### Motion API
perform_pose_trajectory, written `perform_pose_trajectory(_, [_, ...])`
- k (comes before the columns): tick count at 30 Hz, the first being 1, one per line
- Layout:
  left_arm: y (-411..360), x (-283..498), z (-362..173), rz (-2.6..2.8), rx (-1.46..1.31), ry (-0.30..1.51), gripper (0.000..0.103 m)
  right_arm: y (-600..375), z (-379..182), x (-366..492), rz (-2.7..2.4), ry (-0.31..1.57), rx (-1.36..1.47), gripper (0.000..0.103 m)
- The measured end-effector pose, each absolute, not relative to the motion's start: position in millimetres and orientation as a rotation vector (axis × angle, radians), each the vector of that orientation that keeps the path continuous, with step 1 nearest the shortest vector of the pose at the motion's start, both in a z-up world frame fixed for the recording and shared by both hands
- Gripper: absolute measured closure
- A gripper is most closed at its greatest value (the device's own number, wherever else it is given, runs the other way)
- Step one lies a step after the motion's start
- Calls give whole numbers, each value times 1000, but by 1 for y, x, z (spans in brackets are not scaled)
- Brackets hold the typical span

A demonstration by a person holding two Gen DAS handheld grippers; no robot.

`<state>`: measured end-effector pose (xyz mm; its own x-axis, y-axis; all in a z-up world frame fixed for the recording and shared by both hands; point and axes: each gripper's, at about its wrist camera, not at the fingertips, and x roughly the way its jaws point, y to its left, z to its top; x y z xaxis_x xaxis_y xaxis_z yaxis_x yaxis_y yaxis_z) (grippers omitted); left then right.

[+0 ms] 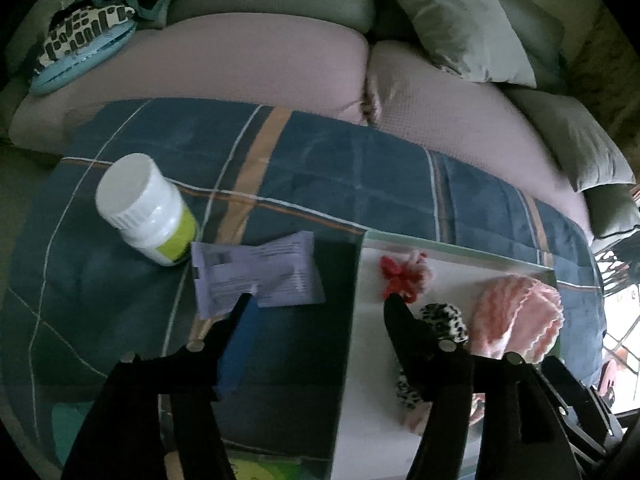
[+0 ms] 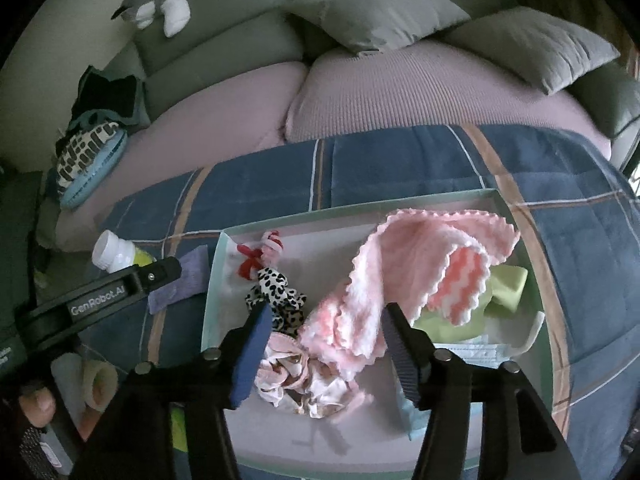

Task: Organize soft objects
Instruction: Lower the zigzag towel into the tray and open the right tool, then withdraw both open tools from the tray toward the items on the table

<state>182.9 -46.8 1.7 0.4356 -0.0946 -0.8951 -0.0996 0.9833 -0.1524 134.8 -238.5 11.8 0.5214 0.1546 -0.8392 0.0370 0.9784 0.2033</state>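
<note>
The tray [image 2: 420, 200] rests on a plaid blanket [image 2: 400, 160]; open blanket lies at 12 o'clock. It holds one pink cloth [image 2: 420, 264], three scrunchies, one green cloth [image 2: 508, 284]. Right gripper [image 2: 324, 316]: jaws apart, empty, cloth between them. Left gripper [image 1: 320, 300]: jaws apart, straddling the tray's 9 o'clock edge.

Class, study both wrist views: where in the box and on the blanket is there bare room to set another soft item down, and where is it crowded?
Free: the box floor along its near edge, and the blanket between the white bottle and the sofa cushions. Crowded: mid-box, where the pink cloth, leopard scrunchie and green cloth pile together.
</note>
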Motion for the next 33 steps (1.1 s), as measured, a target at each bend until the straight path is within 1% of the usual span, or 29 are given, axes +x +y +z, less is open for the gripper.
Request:
perform_pose_trajectory(2, [-44, 181, 1, 16, -186, 1125, 25, -236, 11, 135, 61, 1028, 189, 39])
perform_pose_trajectory(3, [-43, 180, 1, 24, -179, 1126, 24, -236, 11, 135, 58, 1030, 184, 38])
perform_pose_trajectory(8, [-39, 179, -2, 56, -159, 1132, 23, -236, 7, 135, 37, 1043, 177, 31])
perform_pose_trajectory(12, [-34, 177, -4, 72, -175, 1135, 23, -240, 3, 136, 27, 1051, 188, 30])
perform_pose_trajectory(14, [-31, 177, -4, 82, -177, 1139, 23, -241, 3, 136, 22, 1054, 191, 27])
perform_pose_trajectory(18, [-27, 175, -7, 100, -174, 1149, 23, -243, 2, 137, 18, 1055, 197, 25])
perform_pose_trajectory(19, [-26, 175, -7, 103, -174, 1152, 22, -243, 2, 137, 18, 1054, 198, 22])
perform_pose_trajectory(20, [-25, 174, -8, 109, -172, 1155, 16, -244, 2, 137, 16, 1049, 199, 14])
perform_pose_trajectory(21, [-24, 173, -9, 113, -171, 1154, 8, -243, 2, 137, 14, 1044, 197, 10])
perform_pose_trajectory(22, [-23, 172, -8, 115, -169, 1149, 7, -243, 3, 136, 12, 1033, 193, 4])
perform_pose_trajectory(23, [-22, 171, -8, 117, -167, 1146, 7, -242, 3, 136, 9, 1026, 188, 0])
perform_pose_trajectory(33, [-13, 161, 1, 124, -164, 1113, 7, -244, 8, 134, 9, 999, 211, 0])
